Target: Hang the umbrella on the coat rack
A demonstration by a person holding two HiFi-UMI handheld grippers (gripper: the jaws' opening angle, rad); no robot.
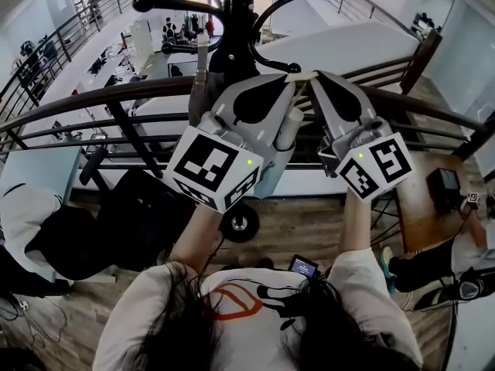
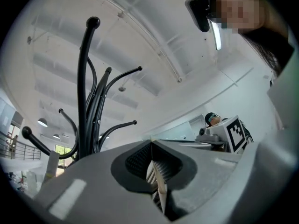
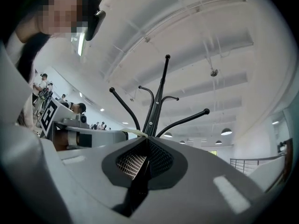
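The black coat rack (image 1: 236,10) stands right in front of me, its curved arms ending in ball tips; it also fills the left gripper view (image 2: 86,101) and the right gripper view (image 3: 156,106). Both grippers are raised side by side, tips almost meeting just below the arms. A short cream strap (image 1: 298,75) of the umbrella runs between them. My left gripper (image 1: 286,79) is shut on it, the strap (image 2: 156,178) showing between its pads. My right gripper (image 1: 315,76) is shut on its other end (image 3: 133,132). The umbrella's body is hidden beneath the grippers.
A dark curved railing (image 1: 93,99) runs behind the rack, with an open drop to a lower floor beyond it. A black bag (image 1: 124,215) lies at the lower left. A wooden desk (image 1: 421,207) and a seated person (image 1: 456,277) are on the right.
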